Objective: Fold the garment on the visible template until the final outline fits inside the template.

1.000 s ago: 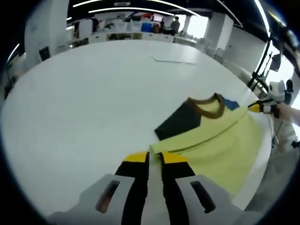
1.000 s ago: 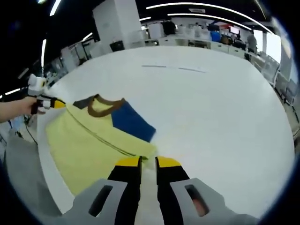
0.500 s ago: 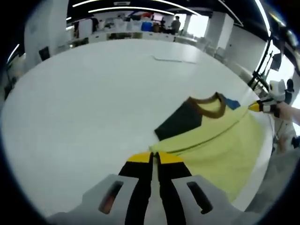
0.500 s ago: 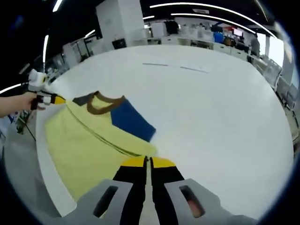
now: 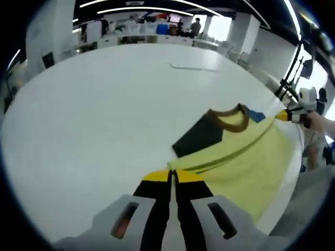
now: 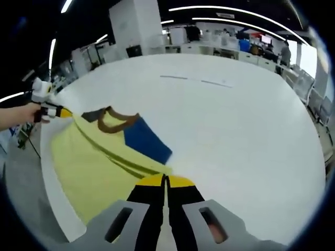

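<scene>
Left gripper view: the left gripper (image 5: 169, 175), jaws clenched on a corner of the yellow garment (image 5: 246, 157), which lies near the edge of the white table (image 5: 104, 104); a person's hand (image 5: 320, 121) appears at far right. Right gripper view: the right gripper (image 6: 165, 180), jaws likewise clamped on the opposite garment corner, with the blue sleeve (image 6: 145, 141) and brown collar (image 6: 111, 121) beyond. A second ago both pairs of jaws stood apart; they have since closed, and the fabric is now drawn taut between them.
</scene>
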The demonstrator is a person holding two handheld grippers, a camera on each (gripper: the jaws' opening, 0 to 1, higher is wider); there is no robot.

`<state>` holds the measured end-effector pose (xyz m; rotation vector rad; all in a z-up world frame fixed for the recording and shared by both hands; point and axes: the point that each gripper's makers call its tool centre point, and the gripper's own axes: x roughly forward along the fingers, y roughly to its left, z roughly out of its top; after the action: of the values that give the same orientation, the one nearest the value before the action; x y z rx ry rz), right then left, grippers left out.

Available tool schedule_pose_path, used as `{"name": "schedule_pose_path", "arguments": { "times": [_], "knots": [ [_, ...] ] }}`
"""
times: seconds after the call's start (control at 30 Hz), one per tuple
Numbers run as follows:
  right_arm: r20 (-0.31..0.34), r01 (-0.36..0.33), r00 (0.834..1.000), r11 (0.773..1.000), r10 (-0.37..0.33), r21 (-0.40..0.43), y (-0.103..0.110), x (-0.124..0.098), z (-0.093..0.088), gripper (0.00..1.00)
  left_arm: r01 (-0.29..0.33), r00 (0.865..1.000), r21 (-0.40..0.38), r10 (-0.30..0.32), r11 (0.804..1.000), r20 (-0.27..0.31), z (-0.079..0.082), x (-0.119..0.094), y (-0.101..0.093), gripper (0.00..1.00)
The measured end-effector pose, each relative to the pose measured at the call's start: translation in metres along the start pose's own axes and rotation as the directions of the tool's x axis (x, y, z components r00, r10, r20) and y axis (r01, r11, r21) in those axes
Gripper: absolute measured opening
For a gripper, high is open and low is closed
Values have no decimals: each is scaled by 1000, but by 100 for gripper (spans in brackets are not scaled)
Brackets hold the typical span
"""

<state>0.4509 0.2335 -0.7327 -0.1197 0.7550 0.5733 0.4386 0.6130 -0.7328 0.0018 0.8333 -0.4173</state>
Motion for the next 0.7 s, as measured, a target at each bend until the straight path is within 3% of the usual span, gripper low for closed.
{"name": "schedule_pose_path", "arguments": {
  "times": [0.23, 0.37, 0.43, 0.7],
  "knots": [
    [-15, 0, 1000, 1000, 0, -15, -7, 6, 10, 1, 21, 1000, 11, -21, 1000, -13, 12, 2, 5, 0],
    [-35, -4, 999, 1000, 3, -27, -12, 12, 13, 1, 28, 997, 24, -27, 999, -68, 10, 6, 11, 0],
    [-43, -5, 999, 999, 4, -32, -13, 15, 15, 1, 31, 997, 22, -30, 999, -66, 12, 8, 14, 0],
    [-81, -10, 997, 998, 6, -55, -20, 29, 17, 1, 80, 994, 31, -77, 996, -83, 12, 8, 4, 0]
  ]
}}
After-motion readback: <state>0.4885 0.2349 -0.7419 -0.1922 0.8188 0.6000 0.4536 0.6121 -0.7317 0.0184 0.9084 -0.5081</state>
